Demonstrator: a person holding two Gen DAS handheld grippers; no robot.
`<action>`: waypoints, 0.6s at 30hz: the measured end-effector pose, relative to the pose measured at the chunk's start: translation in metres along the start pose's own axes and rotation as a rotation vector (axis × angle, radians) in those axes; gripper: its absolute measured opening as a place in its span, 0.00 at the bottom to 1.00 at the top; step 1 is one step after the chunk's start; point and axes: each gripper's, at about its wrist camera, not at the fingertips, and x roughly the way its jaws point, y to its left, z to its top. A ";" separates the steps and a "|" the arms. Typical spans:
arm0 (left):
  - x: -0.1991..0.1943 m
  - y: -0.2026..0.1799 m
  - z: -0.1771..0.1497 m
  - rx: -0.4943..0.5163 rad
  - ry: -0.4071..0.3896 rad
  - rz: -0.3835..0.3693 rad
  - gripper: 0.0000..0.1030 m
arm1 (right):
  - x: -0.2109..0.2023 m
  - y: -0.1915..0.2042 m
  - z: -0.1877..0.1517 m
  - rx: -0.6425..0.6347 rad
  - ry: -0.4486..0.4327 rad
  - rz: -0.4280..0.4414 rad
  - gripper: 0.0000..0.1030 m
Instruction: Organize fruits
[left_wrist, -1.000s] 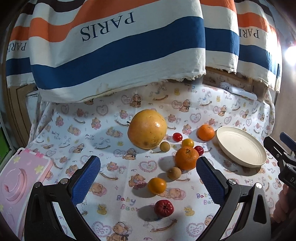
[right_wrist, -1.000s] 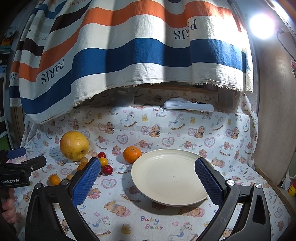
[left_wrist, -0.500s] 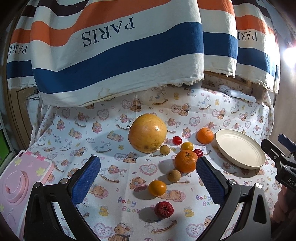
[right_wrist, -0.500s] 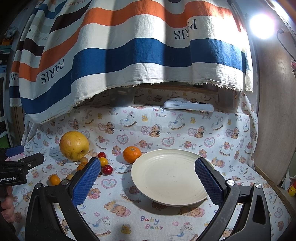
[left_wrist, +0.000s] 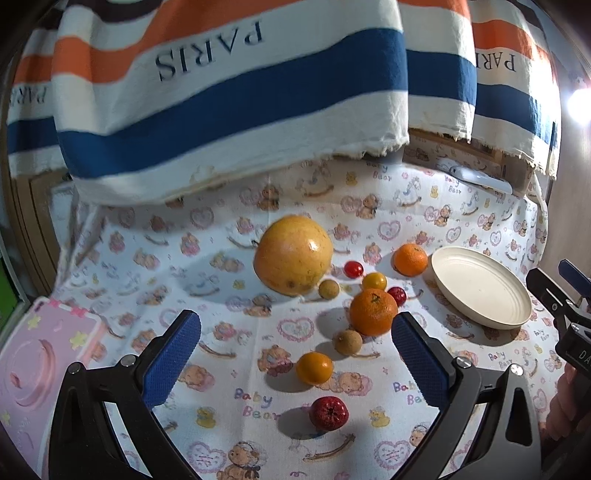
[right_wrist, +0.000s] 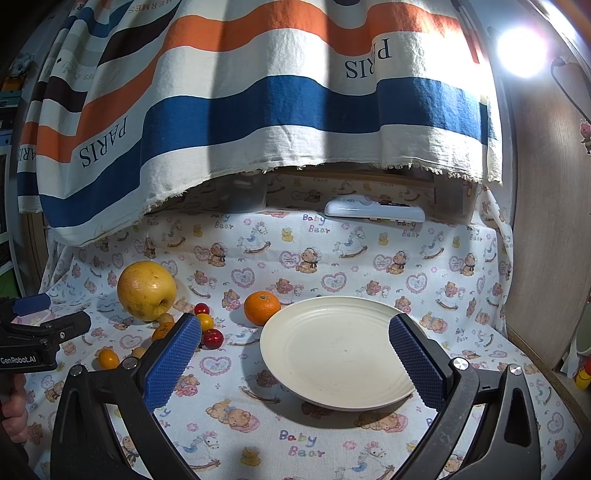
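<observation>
Both my grippers, left gripper (left_wrist: 295, 330) and right gripper (right_wrist: 295, 330), are spread, empty. Red fruit (left_wrist: 328, 412) looks small, soft; I'd pinch gently at its sides, w/o squeezing.

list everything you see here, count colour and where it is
grapefruit: 1, yellow-orange, back left of the fruit group
oranges: 2, orange, one mid-group, one beside the plate
small orange fruit: 1, near front
small yellow fruit: 1, mid-group
brown round fruits: 2, tan
small red fruits: 3, scattered
plate: 1, cream, empty, right
tablecloth: 1, bear print
striped cloth: hanging behind
white device: 1, back
pink case: 1, far left
left hand-held gripper: open
right hand-held gripper: open
</observation>
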 end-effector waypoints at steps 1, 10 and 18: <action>0.004 0.003 0.000 -0.017 0.022 -0.012 1.00 | 0.000 0.000 0.000 0.000 0.001 0.000 0.99; 0.021 0.015 0.001 -0.076 0.126 -0.079 0.92 | 0.001 0.000 0.000 0.003 0.006 0.004 0.99; 0.042 0.023 -0.005 -0.152 0.287 -0.186 0.70 | 0.009 0.001 -0.001 -0.013 0.081 0.058 0.99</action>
